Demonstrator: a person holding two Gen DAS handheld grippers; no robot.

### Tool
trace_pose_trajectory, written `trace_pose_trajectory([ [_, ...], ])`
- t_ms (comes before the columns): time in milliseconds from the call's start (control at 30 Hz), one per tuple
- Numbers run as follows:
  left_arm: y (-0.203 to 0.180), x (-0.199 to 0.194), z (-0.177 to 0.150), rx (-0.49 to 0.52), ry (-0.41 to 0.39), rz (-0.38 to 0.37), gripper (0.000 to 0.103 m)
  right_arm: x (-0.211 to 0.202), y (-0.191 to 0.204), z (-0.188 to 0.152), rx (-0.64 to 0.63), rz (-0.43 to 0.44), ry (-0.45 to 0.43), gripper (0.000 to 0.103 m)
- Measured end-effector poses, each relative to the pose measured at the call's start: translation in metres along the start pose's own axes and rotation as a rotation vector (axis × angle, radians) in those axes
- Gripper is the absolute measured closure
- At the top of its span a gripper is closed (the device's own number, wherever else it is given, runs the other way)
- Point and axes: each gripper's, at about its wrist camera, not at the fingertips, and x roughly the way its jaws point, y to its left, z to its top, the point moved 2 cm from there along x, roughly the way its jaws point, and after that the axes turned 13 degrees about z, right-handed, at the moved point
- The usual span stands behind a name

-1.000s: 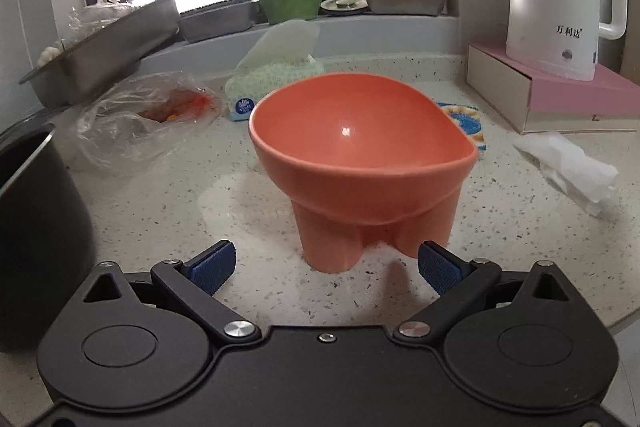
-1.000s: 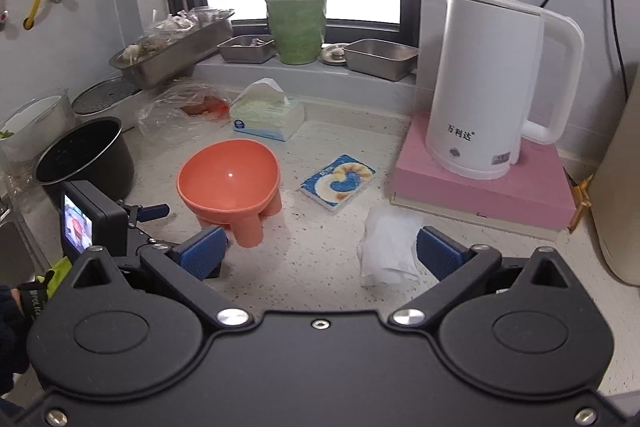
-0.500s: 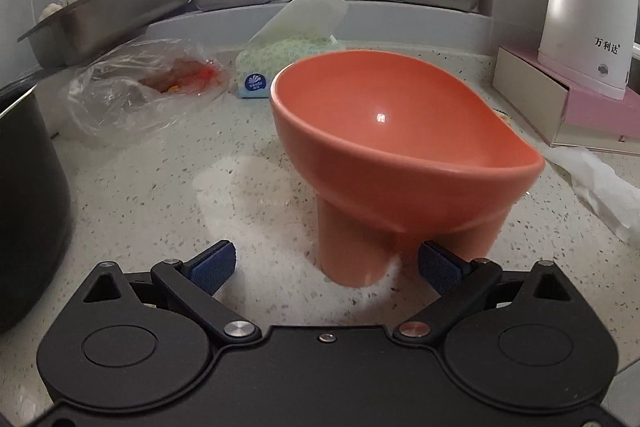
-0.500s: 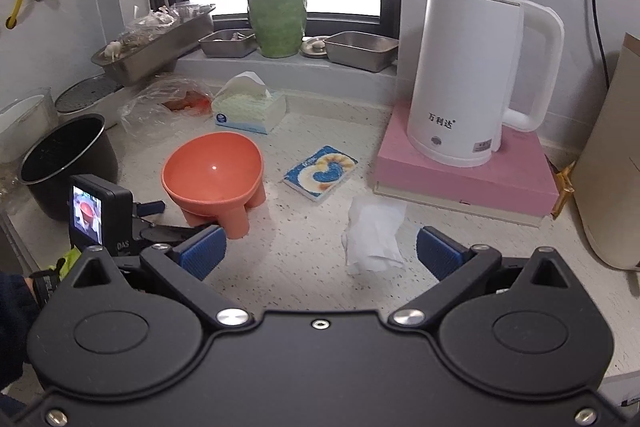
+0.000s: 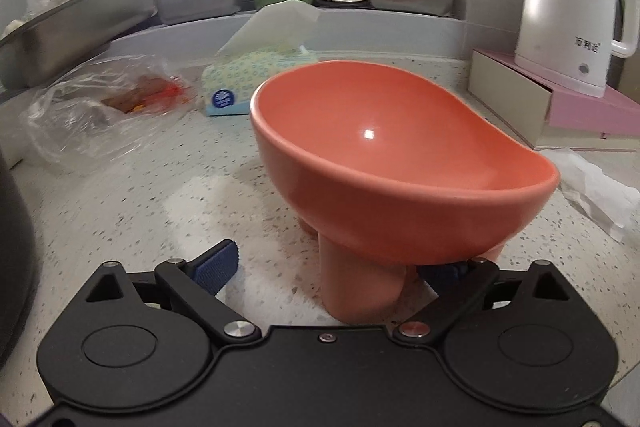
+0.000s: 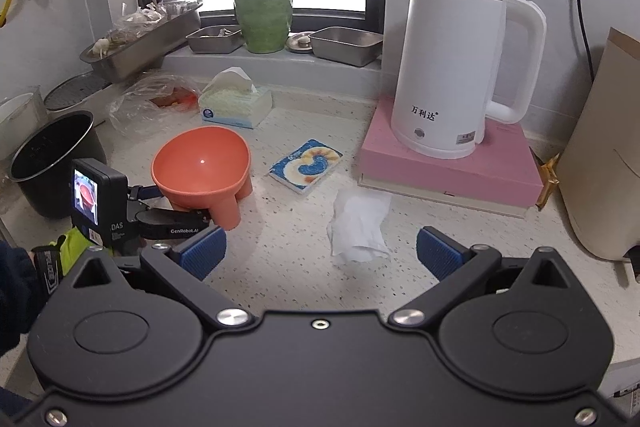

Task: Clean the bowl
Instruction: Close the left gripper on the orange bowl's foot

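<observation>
Your left tongs are down low at the foot of the orange bowl, which stands upright on the speckled tabletop in front of the tissue box. The jaws have just been closing in, with one of the bowl's stubby legs between them. The right-hand pad is tucked under the bowl's rim right by that leg, though I can't tell if it's actually touching; the left pad is clearly off to the side with bare tabletop showing between it and the leg. So no grip there, the tongs are still apart around the leg.

Your right tongs are spread wide with nothing between the pads, hovering over the tabletop with a crumpled white paper towel lying just ahead of them. From that side you can see the bowl off to the left, with a black pot beyond it, a plastic bag behind, a small blue packet to its right, and the white kettle sitting on a pink box.
</observation>
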Motion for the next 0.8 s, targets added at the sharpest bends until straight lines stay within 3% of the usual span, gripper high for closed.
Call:
trace_pose_trajectory([
  [300, -0.019, -0.001, 0.006, 0.035, -0.013, -0.059, 0.065, -0.006, 0.003, -0.004, 0.002, -0.011, 0.000, 0.001],
  [667, -0.022, 0.001, 0.011, 0.053, 0.028, -0.061, 0.065, -0.007, 0.007, -0.007, -0.001, -0.009, 0.011, 0.001],
  [800, -0.022, 0.000, 0.011, 0.053, 0.035, -0.056, 0.065, -0.005, 0.011, -0.010, -0.011, -0.016, 0.029, 0.009],
])
